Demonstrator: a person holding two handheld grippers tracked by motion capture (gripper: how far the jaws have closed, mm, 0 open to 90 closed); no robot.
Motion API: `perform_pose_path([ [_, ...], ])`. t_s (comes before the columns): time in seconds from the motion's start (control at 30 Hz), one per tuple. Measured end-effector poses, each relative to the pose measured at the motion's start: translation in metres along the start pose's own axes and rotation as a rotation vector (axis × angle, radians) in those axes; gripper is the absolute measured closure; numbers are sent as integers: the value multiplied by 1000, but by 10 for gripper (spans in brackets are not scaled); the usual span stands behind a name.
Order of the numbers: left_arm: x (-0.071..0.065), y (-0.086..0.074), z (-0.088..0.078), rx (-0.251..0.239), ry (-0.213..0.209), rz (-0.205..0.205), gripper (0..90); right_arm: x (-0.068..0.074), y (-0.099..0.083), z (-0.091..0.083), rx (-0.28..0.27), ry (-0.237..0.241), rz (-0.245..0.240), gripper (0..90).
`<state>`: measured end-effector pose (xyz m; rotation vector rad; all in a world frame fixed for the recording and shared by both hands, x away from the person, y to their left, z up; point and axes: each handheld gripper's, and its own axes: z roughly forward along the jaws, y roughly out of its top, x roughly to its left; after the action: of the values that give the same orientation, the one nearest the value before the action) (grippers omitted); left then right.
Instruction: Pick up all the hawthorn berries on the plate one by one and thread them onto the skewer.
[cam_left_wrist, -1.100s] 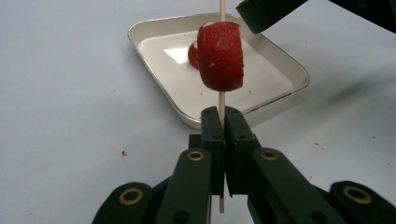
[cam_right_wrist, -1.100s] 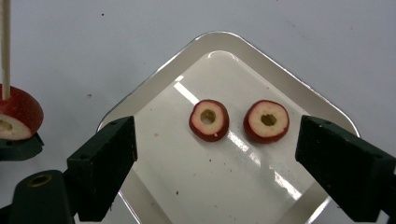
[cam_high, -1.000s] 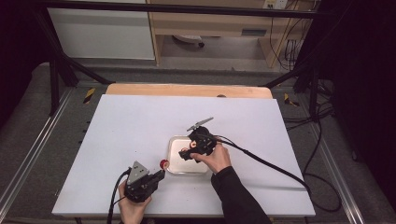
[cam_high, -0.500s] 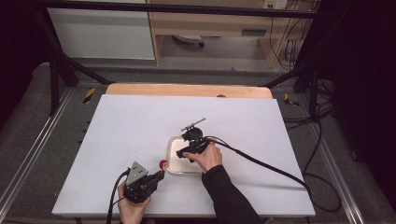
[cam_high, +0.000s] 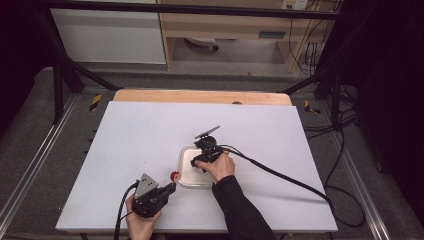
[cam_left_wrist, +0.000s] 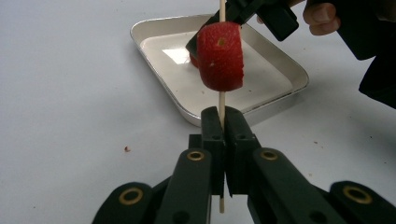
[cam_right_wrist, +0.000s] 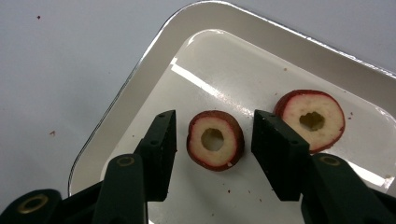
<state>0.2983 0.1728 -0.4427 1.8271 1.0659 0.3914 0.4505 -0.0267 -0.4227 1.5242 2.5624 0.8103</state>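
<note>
My left gripper (cam_left_wrist: 223, 140) was clamped on a wooden skewer (cam_left_wrist: 222, 100) carrying a red fruit piece (cam_left_wrist: 220, 56). My right gripper (cam_right_wrist: 214, 140) had just been closing, jaws apart around a cored slice (cam_right_wrist: 215, 140), another slice (cam_right_wrist: 311, 119) at two o'clock, in the white tray (cam_high: 186, 159). White tabletop (cam_high: 125, 140), wooden edge (cam_high: 200, 97), grey floor beyond.

Black two-jaw tongs (cam_right_wrist: 214, 144) with brass-ringed screws, trailing black cables — dark sleeve (cam_high: 240, 210) on the right arm

surface: white table (cam_high: 125, 150) | on it: shallow metal tray (cam_high: 184, 159), small crumbs (cam_left_wrist: 126, 149)
</note>
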Motion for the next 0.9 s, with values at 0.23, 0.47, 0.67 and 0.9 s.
perform_pose_path([
  [0.23,-1,0,1,8,-3,1,879,-2,1,1,20,14,28,607],
  [0.47,-3,-1,3,9,-8,7,879,0,0,-5,7,44,18,614],
  [0.67,-7,-1,4,4,-13,10,879,0,1,-29,-77,60,-3,614],
  [0.9,-16,0,9,4,-24,6,879,-12,-8,-56,-213,153,33,614],
])
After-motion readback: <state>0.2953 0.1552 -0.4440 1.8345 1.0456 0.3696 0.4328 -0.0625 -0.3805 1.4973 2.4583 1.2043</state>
